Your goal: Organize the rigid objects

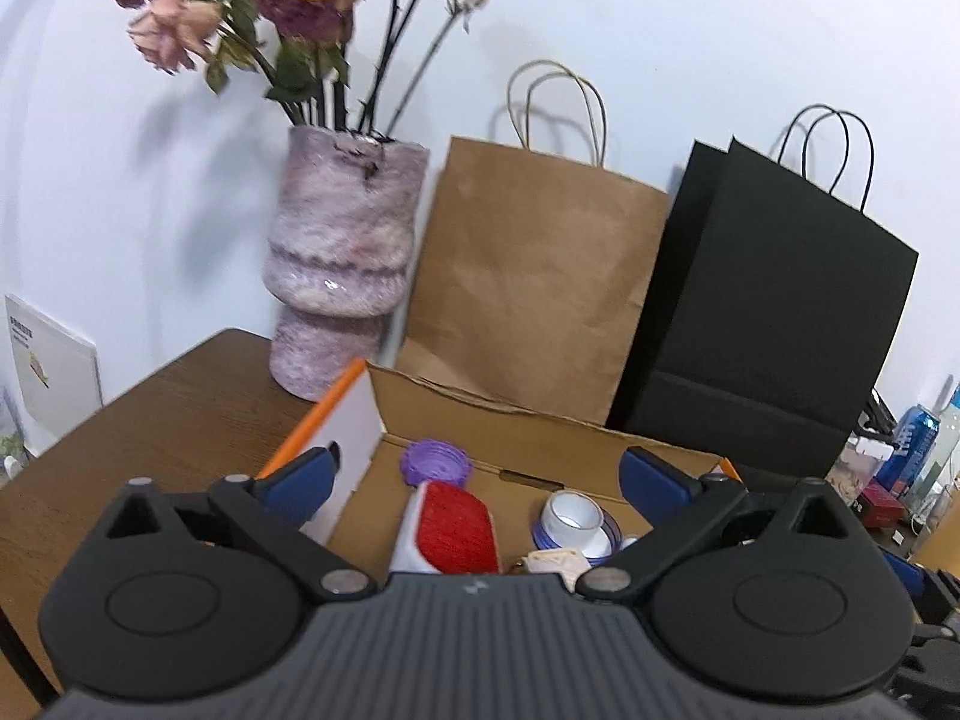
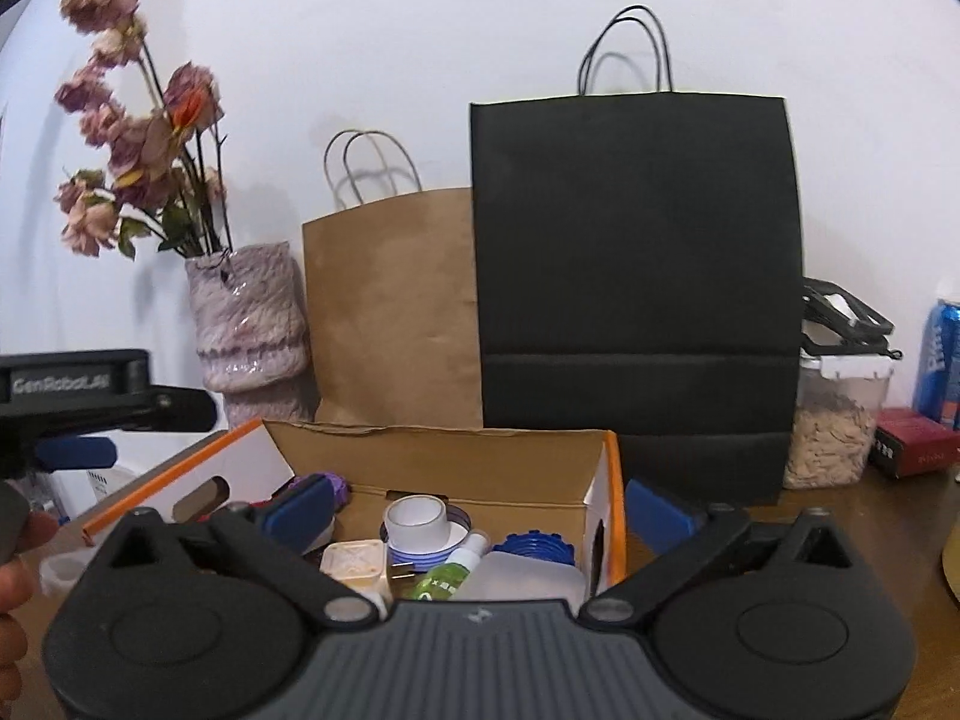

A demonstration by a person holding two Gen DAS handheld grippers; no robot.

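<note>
An open cardboard box (image 1: 540, 426) with orange edges (image 2: 456, 450) sits on the brown table. It holds a purple lid (image 1: 436, 461), a red brush (image 1: 457, 525), a tape roll (image 1: 575, 519) (image 2: 417, 519), a white square piece (image 2: 353, 561), a green tube (image 2: 447, 576) and a blue cap (image 2: 537, 543). My left gripper (image 1: 477, 480) is open and empty above the box. My right gripper (image 2: 480, 507) is open and empty, its jaws spread across the box. The left gripper's body (image 2: 78, 387) shows at the left of the right wrist view.
A pink vase (image 1: 342, 264) with dried flowers, a brown paper bag (image 1: 534, 282) and a black paper bag (image 2: 636, 276) stand behind the box against the wall. A clear container (image 2: 837, 426), a blue can (image 2: 942, 360) and a red box (image 2: 915, 441) stand to the right.
</note>
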